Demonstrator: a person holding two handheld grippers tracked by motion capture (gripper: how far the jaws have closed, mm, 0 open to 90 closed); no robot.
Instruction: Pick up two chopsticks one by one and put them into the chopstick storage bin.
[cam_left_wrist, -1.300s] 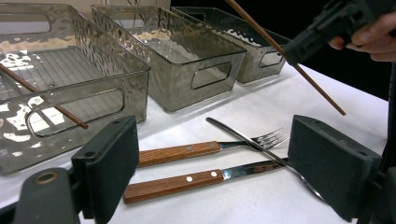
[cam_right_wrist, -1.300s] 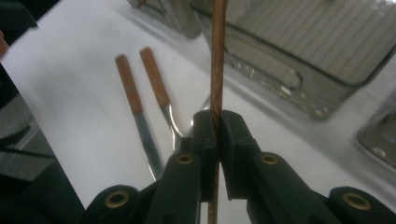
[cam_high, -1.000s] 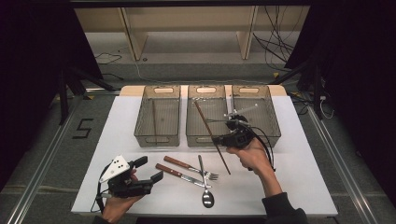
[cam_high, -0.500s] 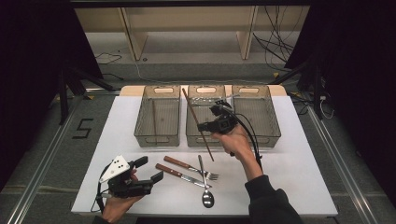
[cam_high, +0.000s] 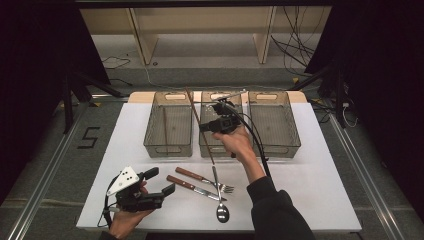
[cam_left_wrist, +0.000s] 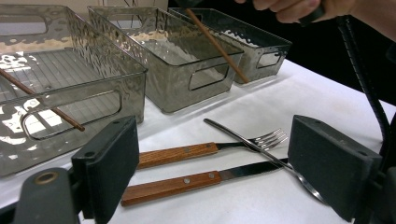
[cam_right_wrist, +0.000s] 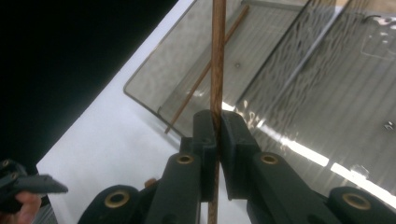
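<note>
The right gripper (cam_high: 206, 126), clamped on the thin brown wooden chopstick (cam_high: 199, 123), has carried it left toward the left clear plastic bin (cam_high: 169, 146) holding its mate, while the left gripper (cam_high: 161, 181) rests wide open.

Three clear bins (cam_high: 168, 131) (cam_high: 220, 145) (cam_high: 274, 125); two chopsticks (cam_high: 197, 120) (cam_high: 165, 127); one fork (cam_high: 202, 179); one knife (cam_high: 192, 187); one spoon (cam_high: 220, 202).

Brown wood, smoky bins, white table

The chopstick (cam_high: 200, 125) is reddish brown; the bins (cam_high: 168, 123) are smoky grey and rippled; fork (cam_left_wrist: 205, 149) and knife (cam_left_wrist: 187, 181) handles are orange-brown; the table (cam_high: 310, 185) is white.
</note>
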